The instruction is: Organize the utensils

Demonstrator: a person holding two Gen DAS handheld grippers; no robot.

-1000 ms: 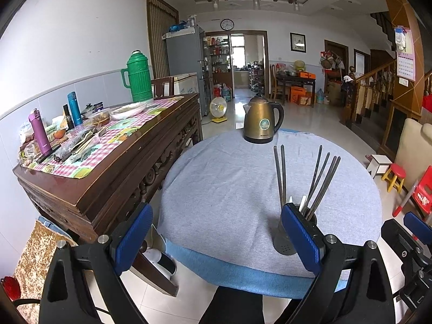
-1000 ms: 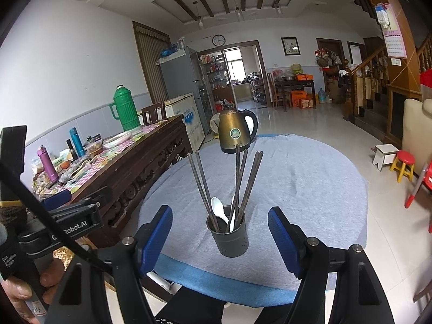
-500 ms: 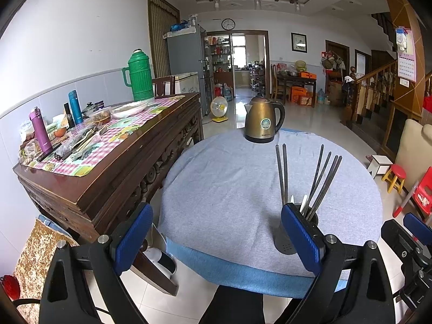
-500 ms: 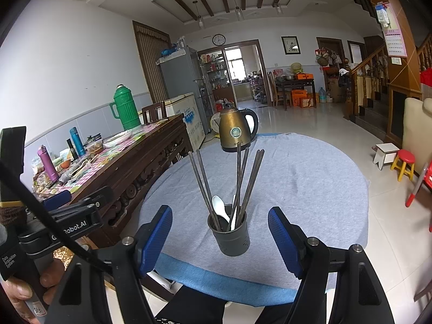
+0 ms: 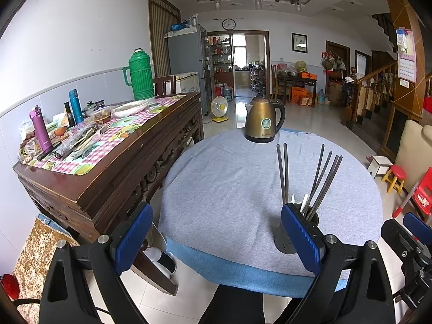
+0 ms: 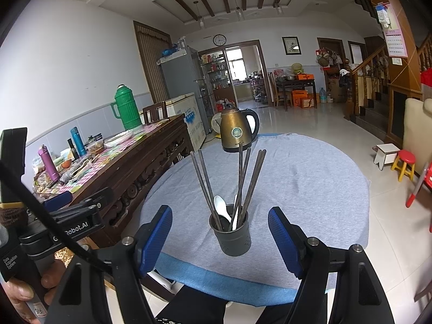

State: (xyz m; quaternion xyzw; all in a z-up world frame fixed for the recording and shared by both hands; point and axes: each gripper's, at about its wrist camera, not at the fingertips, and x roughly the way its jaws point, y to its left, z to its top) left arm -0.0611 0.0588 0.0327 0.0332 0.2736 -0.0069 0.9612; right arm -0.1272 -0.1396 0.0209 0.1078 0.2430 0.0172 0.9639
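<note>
The utensil holder [image 6: 233, 235], a dark perforated cup, stands upright near the front edge of the round table [image 6: 310, 178] on its grey cloth, holding dark chopsticks [image 6: 244, 178] that fan upward and a white spoon [image 6: 222, 207] leaning inside. The right gripper [image 6: 220, 239] hangs just in front of it with its blue-padded fingers [image 6: 283, 239] spread wide and empty, the cup framed between them. The left gripper [image 5: 216, 239] is likewise wide apart and empty, the holder behind its right-hand finger, and a brass kettle [image 5: 264, 122] sits at the table's far side.
</note>
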